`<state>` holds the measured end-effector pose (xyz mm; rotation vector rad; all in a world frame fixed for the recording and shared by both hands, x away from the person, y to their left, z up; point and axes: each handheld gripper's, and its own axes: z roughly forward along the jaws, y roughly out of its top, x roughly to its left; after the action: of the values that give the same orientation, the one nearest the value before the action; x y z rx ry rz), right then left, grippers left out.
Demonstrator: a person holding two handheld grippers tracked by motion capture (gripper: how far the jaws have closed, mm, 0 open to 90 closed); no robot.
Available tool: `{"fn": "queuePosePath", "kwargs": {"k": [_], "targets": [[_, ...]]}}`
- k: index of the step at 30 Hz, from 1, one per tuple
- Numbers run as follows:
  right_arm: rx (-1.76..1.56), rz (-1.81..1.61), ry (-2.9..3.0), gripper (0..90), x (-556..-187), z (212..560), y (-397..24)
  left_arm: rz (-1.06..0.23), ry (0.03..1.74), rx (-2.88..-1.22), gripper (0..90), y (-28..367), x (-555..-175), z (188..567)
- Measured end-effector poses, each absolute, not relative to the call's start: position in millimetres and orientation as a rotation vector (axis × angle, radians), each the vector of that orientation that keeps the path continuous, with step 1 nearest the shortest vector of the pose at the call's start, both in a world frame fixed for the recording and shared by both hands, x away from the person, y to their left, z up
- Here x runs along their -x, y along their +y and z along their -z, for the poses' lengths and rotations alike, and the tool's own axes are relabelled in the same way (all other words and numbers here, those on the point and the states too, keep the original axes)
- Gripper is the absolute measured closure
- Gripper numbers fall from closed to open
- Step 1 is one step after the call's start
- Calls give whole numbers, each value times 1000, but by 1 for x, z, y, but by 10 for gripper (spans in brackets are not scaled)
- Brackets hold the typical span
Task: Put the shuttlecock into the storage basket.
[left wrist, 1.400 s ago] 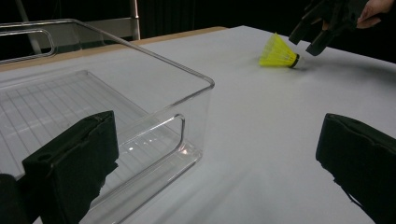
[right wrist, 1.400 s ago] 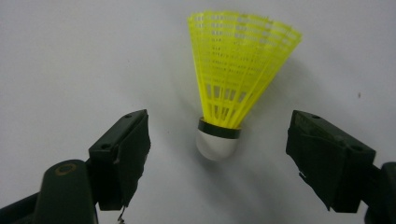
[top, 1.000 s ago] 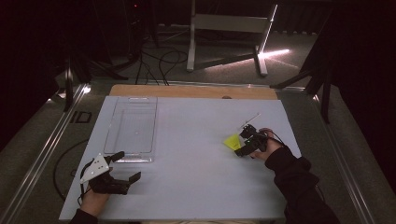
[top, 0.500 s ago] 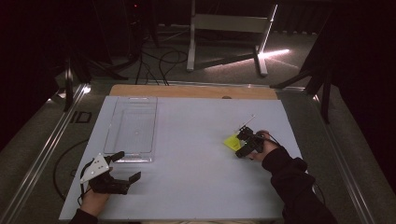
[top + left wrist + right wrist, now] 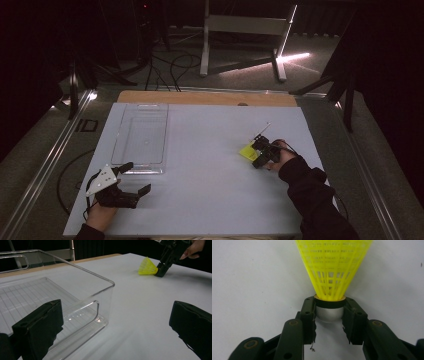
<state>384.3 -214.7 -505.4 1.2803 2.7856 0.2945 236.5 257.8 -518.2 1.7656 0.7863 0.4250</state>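
Gripping the shuttlecock (image 5: 334,275) by its silver head, the right gripper (image 5: 329,315) has just been closing its jaws, and both pads now press on the head. The yellow skirt lies on the white table (image 5: 210,175), cut off by the top of the right gripper view. The left gripper (image 5: 134,177) stands wide, with nothing between its jaws, just beside the clear bin (image 5: 75,290), whose far end runs out of the left gripper view.
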Motion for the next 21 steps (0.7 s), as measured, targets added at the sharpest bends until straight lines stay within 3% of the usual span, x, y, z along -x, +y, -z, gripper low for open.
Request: {"fn": "queuePosePath", "kwargs": {"k": [21], "targets": [[-1094, -346, 2854, 653, -379, 487, -220, -425, 785, -1769, 1, 258, -237, 518]]}}
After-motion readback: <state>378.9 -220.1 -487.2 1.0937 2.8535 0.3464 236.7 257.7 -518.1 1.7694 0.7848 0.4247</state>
